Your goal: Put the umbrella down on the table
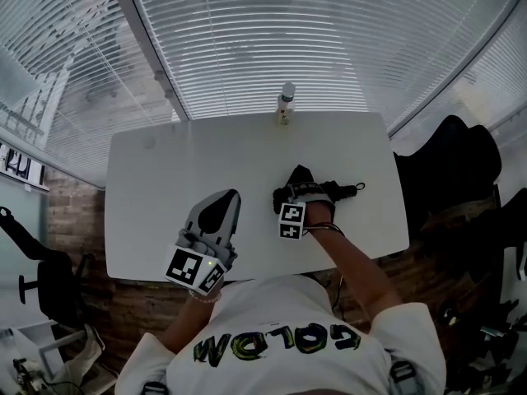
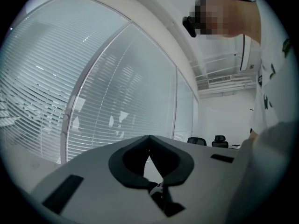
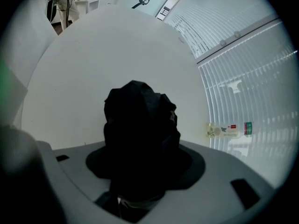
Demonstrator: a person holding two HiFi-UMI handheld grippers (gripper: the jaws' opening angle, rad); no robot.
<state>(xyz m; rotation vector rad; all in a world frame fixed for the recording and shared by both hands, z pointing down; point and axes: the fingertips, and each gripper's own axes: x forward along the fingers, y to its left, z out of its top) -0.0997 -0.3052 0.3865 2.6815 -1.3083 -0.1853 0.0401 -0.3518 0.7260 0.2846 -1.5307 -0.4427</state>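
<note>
The bench [image 1: 165, 179] is white, flat and smooth, with round corners. Behind it, at the far side, hang white blinds [image 1: 272, 31] made of many thin slats. A small see-through bottle [image 1: 286, 104] with a pale label stands alone at the far edge of the bench. The umbrella [image 1: 338, 192] is black and folded up short. Its cloth looks soft and crumpled, bunched in loose folds, not smooth. In the right gripper view it is a dark lumpy bundle [image 3: 140, 120] that fills the middle of the picture, with the white bench behind it. From the head view it lies sideways over the right part of the bench, about halfway between the near and far edges. A thin end with a little loop points to the right. I cannot tell if it touches the bench. The right tongs [image 1: 298, 194] are clenched on the umbrella, with the black cloth squeezed between the two grey plastic sides. A cube [image 1: 291, 220] with black and white squares sits on these tongs. The left tongs [image 1: 222, 204] are grey, hard and smooth, shaped like a pointed leaf. They are over the near left part of the bench, well apart from the umbrella. Their tips are pressed together and nothing is between them.
</note>
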